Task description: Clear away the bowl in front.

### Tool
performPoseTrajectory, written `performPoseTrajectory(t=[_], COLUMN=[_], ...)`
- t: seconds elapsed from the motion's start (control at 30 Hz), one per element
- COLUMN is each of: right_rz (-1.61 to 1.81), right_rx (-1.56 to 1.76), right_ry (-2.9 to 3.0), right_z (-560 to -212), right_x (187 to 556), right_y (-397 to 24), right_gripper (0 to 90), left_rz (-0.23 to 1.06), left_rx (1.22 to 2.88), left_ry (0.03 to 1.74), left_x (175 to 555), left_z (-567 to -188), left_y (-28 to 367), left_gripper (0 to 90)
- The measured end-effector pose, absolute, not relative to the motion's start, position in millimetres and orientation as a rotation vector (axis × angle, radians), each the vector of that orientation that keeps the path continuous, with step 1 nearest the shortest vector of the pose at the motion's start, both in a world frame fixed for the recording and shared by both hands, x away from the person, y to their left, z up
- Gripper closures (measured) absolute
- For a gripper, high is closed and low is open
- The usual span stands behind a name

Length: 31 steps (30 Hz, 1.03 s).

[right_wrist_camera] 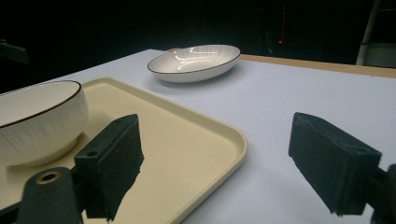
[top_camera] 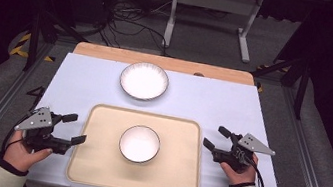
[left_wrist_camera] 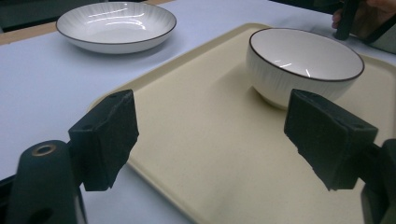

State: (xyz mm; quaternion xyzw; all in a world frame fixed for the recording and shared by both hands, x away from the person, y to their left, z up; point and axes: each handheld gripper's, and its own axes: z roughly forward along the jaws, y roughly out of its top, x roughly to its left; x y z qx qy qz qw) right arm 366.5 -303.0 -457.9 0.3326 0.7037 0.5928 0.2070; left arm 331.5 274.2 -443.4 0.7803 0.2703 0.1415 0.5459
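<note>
A small white ribbed bowl with a dark rim [top_camera: 140, 143] stands upright at the centre of a rectangular beige plastic tray [top_camera: 92, 163] on the white-covered table [top_camera: 80, 80], and a wide white shallow dish with a dark rim [top_camera: 144, 81] sits on the cover beyond the tray, apart from it. The left gripper [top_camera: 74, 129] is held at the tray's left edge with its jaws spread and nothing between them. The right gripper [top_camera: 217, 138] is held just beside the tray's right edge, jaws likewise spread and empty.

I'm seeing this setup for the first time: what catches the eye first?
A white bowl sits in the middle of a beige tray near the person. A wider white plate lies beyond the tray on the pale tabletop. The left gripper and right gripper flank the tray, jaws open, holding nothing.
</note>
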Motion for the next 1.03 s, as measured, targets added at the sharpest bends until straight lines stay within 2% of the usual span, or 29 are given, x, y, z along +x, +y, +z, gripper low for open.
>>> performPoseTrajectory(t=[0.53, 1.03], right_rz=[1.652, 1.652], right_rx=[0.927, 0.931], right_ry=[1.959, 1.953], right_z=[-458, -458], right_x=[366, 367], right_y=[-303, -303], right_gripper=[18.0, 17.9], left_rz=[0.381, 0.388], left_rx=[1.761, 1.711], left_ry=[0.690, 0.718], left_x=[329, 328], left_z=[-469, -471], left_y=[288, 292], left_gripper=[14.5, 11.0])
